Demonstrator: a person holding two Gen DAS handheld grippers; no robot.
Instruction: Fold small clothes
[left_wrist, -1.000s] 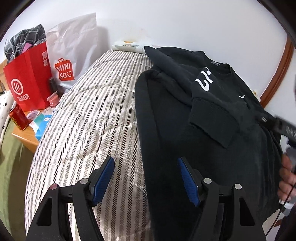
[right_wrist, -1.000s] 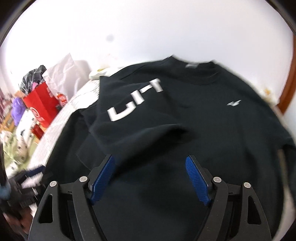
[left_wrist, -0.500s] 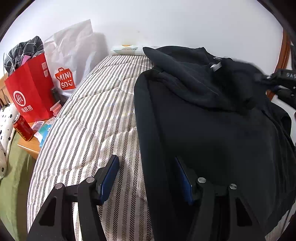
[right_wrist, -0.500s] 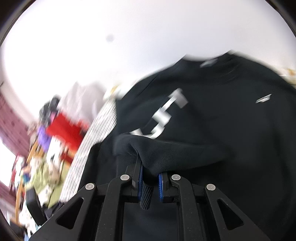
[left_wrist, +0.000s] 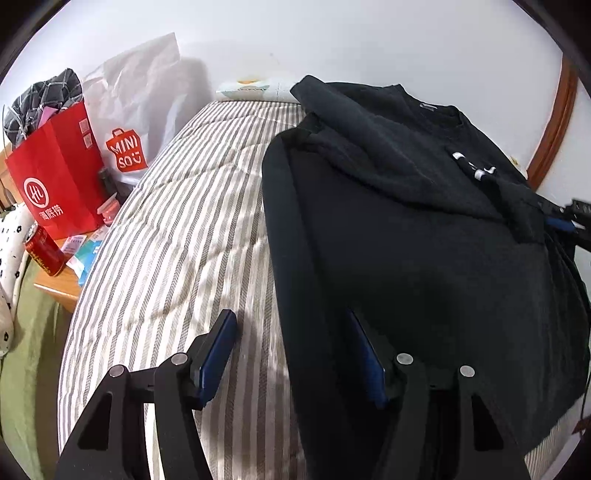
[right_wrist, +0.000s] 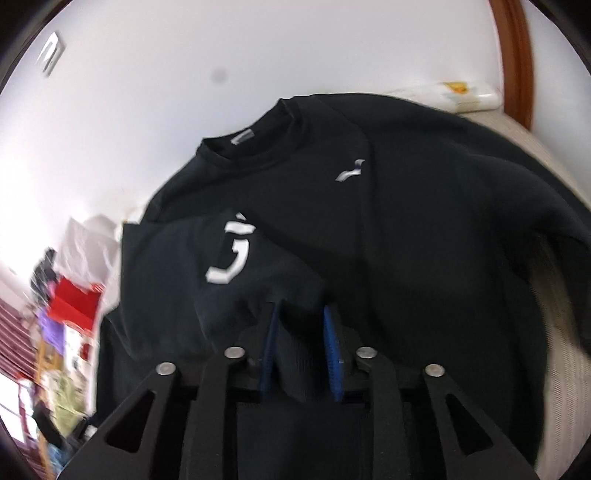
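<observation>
A black sweatshirt with white lettering lies on a striped mattress. Its left sleeve is folded across the chest. My left gripper is open and empty, low over the sweatshirt's left edge near the hem. My right gripper is partly closed on the cuff of that sleeve, which sits between the blue pads. It also shows at the right edge of the left wrist view. In the right wrist view the sweatshirt fills the frame, collar toward the wall.
A red paper bag and a white Miniso bag stand left of the bed. A red can sits on a small wooden table. A pillow lies at the head. A wooden frame is at the right.
My right gripper closed on the sleeve cuff and carried it to the right across the chest; its pads have since spread a little. My left gripper stayed open by the left edge.
</observation>
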